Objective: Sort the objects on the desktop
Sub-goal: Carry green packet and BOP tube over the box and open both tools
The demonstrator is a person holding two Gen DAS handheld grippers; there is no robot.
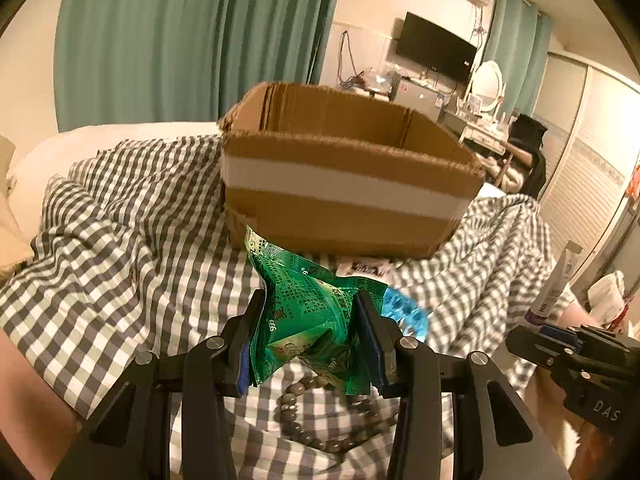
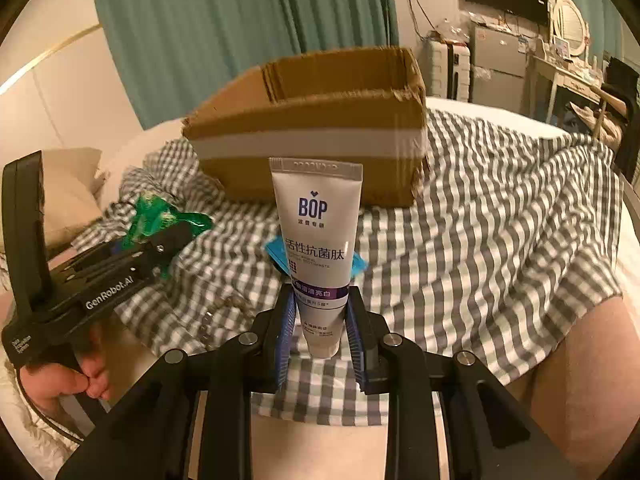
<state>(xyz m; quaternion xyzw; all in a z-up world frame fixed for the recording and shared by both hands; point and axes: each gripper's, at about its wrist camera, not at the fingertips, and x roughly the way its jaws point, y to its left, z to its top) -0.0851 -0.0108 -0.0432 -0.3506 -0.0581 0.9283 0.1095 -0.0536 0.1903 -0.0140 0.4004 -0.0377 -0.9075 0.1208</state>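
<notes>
The left gripper clamps a crumpled green sachet above a bead bracelet on the checked blanket. Ahead stands the open cardboard box. The right gripper pinches a BOP toothpaste tube upright, crimp upward, before the box.

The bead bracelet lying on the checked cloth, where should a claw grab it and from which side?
Take the bead bracelet from above, pinching across one strand of the loop. It lies flat on the checked cloth, so only a top-down approach gets a finger inside the ring. Choose the near arc, clear of the green packet.
</notes>
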